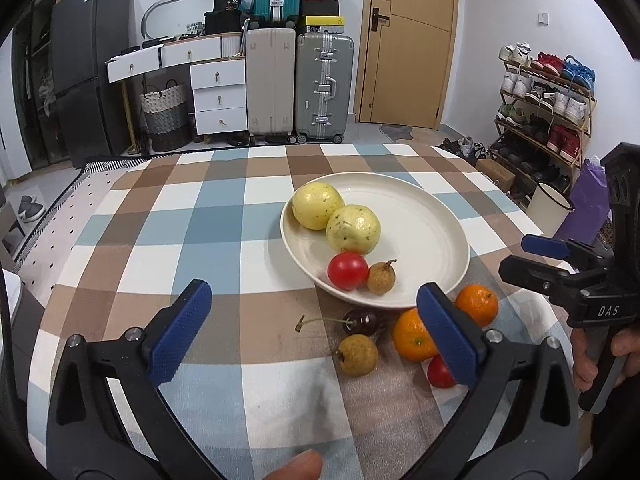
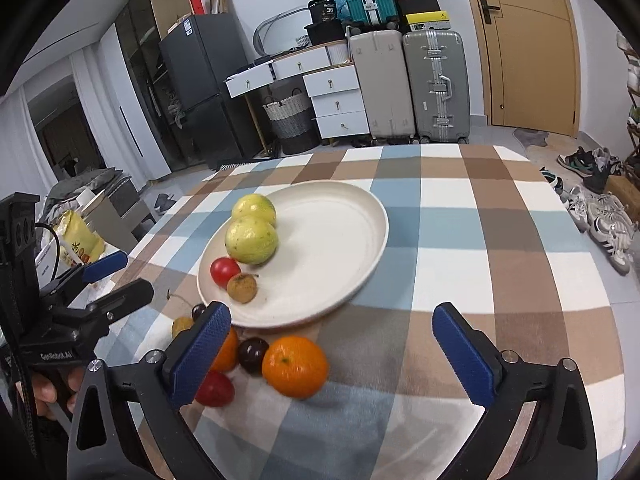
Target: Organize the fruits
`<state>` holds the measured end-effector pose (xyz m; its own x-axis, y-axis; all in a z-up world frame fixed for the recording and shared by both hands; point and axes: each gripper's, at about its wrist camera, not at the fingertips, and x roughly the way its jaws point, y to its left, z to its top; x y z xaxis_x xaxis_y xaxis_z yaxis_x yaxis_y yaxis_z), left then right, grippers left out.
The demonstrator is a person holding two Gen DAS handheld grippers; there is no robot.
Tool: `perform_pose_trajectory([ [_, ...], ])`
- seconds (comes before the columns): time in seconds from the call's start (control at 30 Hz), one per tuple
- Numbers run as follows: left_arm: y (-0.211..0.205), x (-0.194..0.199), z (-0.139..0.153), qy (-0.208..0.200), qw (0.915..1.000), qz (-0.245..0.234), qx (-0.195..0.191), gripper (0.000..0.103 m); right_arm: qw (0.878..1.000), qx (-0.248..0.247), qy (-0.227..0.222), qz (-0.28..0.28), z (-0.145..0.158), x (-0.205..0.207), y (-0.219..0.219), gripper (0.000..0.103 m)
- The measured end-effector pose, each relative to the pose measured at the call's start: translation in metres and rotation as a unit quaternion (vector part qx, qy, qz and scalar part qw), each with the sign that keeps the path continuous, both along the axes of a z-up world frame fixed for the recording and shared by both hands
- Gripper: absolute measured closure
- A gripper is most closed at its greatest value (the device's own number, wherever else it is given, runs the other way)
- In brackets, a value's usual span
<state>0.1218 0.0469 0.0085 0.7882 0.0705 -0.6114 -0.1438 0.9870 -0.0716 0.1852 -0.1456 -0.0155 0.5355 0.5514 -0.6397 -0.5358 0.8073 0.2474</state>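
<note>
Jaws on your left gripper (image 1: 314, 330) stand wide apart and empty above the checked tablecloth (image 1: 224, 216), and your right gripper (image 2: 332, 354) is just as wide and empty. You look to be between picks: the plate (image 1: 432, 216) holds four fruits, five lie loose at its near rim. Next, centre over the right-hand orange (image 2: 295, 366) before squeezing.

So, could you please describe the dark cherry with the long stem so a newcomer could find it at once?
Start at the white plate on the checked tablecloth. Just off its near rim lies loose fruit; the cherry sits between the plate and a brown longan. It alone is near-black and glossy, trailing a long thin stem.
</note>
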Motion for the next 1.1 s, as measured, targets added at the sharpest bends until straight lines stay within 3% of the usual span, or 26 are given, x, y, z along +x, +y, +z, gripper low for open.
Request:
perform_pose_trajectory([
  [0.5, -0.006, -0.003, -0.022, 0.032, 0.9994, -0.016, -0.002, 0.001, 1.0, -0.026, 0.004, 0.015, -0.008, -0.003, -0.001, 0.001],
  [0.77, -0.01, 0.009, -0.04, 0.07, 0.9971, -0.029, -0.001, 0.001, 0.998, -0.054, 0.012, 0.016, -0.017, -0.003, 0.001, 0.001],
  [1.1, -0.002, 0.016, -0.048, 0.084, 0.9963, -0.013, -0.015, 0.001, 0.998, -0.053, 0.037, 0.025, -0.023, -0.002, 0.001, 0.001],
])
